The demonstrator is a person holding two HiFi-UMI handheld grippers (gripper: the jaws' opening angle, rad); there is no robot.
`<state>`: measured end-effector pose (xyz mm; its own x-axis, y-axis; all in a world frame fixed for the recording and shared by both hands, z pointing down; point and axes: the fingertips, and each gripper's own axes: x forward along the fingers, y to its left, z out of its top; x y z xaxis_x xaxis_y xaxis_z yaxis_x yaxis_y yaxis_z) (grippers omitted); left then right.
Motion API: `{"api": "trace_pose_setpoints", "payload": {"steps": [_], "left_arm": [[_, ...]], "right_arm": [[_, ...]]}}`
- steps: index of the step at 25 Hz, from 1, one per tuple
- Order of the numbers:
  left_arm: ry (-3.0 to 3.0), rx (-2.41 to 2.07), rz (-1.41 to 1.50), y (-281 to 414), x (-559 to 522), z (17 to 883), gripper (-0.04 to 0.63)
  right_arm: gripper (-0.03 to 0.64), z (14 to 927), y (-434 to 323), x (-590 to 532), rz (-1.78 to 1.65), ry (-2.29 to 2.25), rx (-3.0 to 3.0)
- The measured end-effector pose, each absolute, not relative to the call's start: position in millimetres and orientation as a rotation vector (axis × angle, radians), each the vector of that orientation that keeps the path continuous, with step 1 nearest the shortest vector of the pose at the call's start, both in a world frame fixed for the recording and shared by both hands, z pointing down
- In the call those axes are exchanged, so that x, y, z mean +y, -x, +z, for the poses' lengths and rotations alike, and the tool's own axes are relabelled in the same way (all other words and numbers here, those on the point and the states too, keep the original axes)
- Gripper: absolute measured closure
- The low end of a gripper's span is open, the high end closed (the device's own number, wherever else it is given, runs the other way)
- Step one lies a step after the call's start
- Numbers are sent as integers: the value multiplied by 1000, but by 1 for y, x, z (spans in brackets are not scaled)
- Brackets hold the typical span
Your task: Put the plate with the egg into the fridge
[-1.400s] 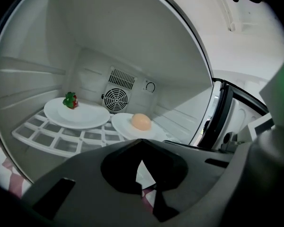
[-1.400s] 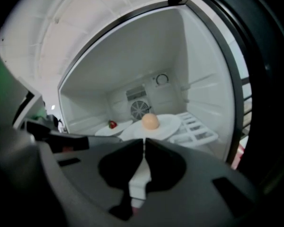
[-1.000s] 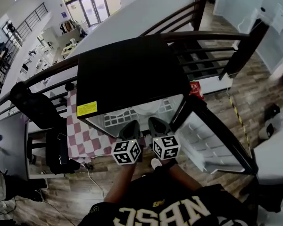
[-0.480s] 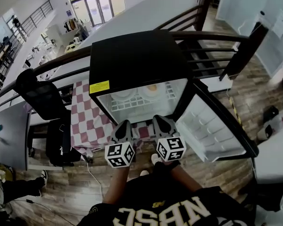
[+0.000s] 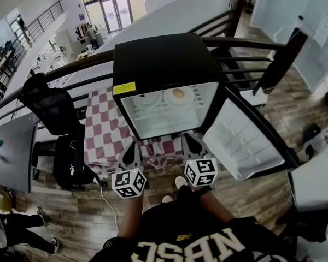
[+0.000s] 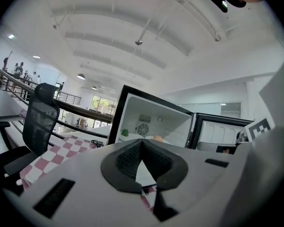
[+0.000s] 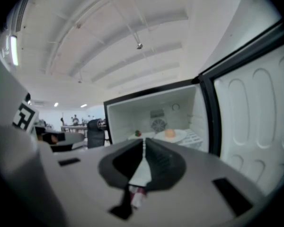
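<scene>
The black fridge stands with its door swung wide to the right. On its wire shelf the white plate with the egg sits beside a second plate. Both grippers are held in front of the fridge, below its opening and clear of it. My left gripper is shut and holds nothing; my right gripper is likewise shut and holds nothing. The right gripper view looks into the fridge at the egg on its plate. In the left gripper view the shut left gripper points at the fridge.
A red-and-white checkered cloth covers the table left of the fridge. A black office chair stands further left beside a grey desk. A dark railing runs behind the fridge. The floor is wood.
Both grippers have drawn back from the fridge opening and moved apart. The fridge's inside, with both plates on the shelf, has come into full view.
</scene>
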<state>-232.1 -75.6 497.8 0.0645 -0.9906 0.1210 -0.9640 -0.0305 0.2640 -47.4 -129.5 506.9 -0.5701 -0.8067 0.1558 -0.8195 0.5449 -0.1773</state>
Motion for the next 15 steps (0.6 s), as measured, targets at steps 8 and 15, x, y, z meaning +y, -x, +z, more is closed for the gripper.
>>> {"api": "trace_pose_setpoints", "payload": {"steps": [8,15], "left_arm": [[-2147,-1923,-125,213,-56,494,575],[-2140,-1903,-113,212,-40,504,575]], "right_arm": [[586,507,48,-103,359,-1441,-2708],[586,515,48,-81,359,-1431,-2696]]}}
